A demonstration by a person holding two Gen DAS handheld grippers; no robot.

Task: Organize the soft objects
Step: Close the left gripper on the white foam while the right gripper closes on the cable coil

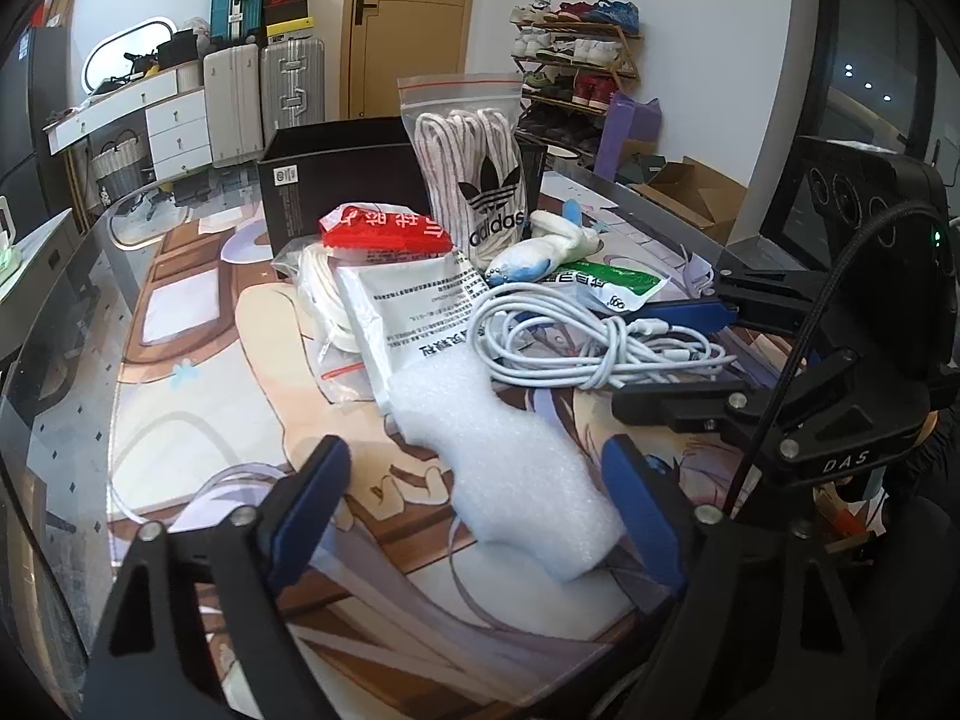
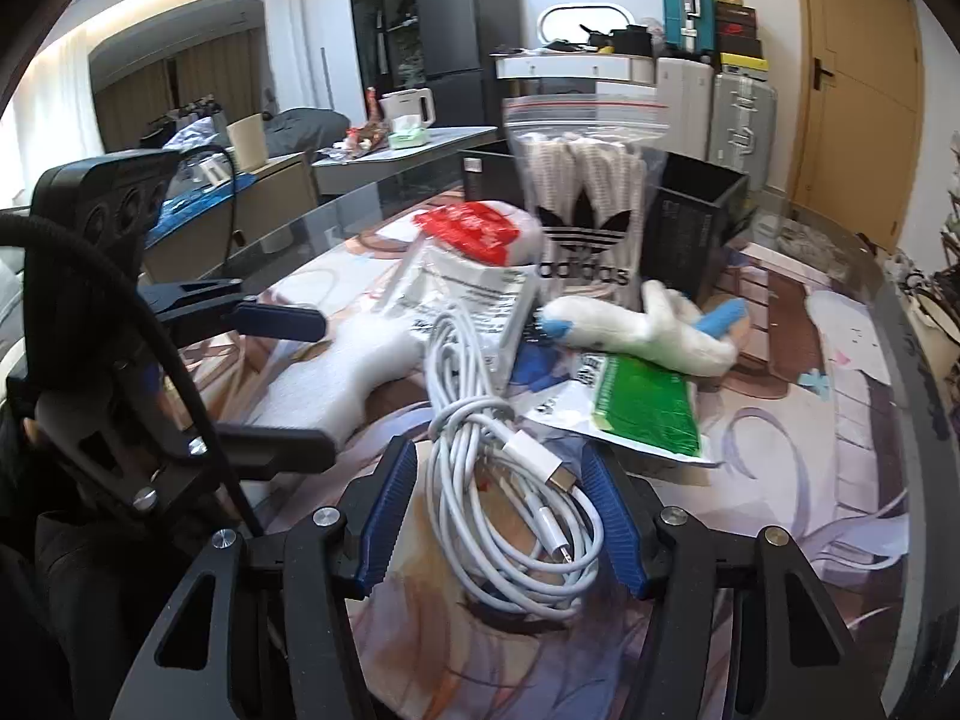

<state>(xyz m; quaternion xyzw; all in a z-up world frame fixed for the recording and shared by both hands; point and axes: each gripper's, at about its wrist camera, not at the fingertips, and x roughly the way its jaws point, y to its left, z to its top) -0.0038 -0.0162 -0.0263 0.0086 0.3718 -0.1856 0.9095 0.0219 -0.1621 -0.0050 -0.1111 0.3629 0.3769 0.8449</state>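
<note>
A white foam sheet [image 1: 510,456] lies on the printed mat between the open fingers of my left gripper [image 1: 480,510]; it also shows in the right wrist view [image 2: 336,372]. A coiled white cable [image 2: 516,510] lies between the open fingers of my right gripper [image 2: 501,516], untouched; the cable also shows in the left wrist view [image 1: 576,336]. Behind lie a white and blue plush toy [image 2: 648,324], a green packet [image 2: 648,408], a white paper packet [image 1: 408,306], a red packet [image 1: 384,231] and a clear Adidas bag of laces [image 1: 480,168].
A black open box [image 1: 342,180] stands behind the pile. The mat covers a glass table whose edge [image 1: 54,336] runs along the left. Suitcases, a shoe rack and a door are in the room beyond.
</note>
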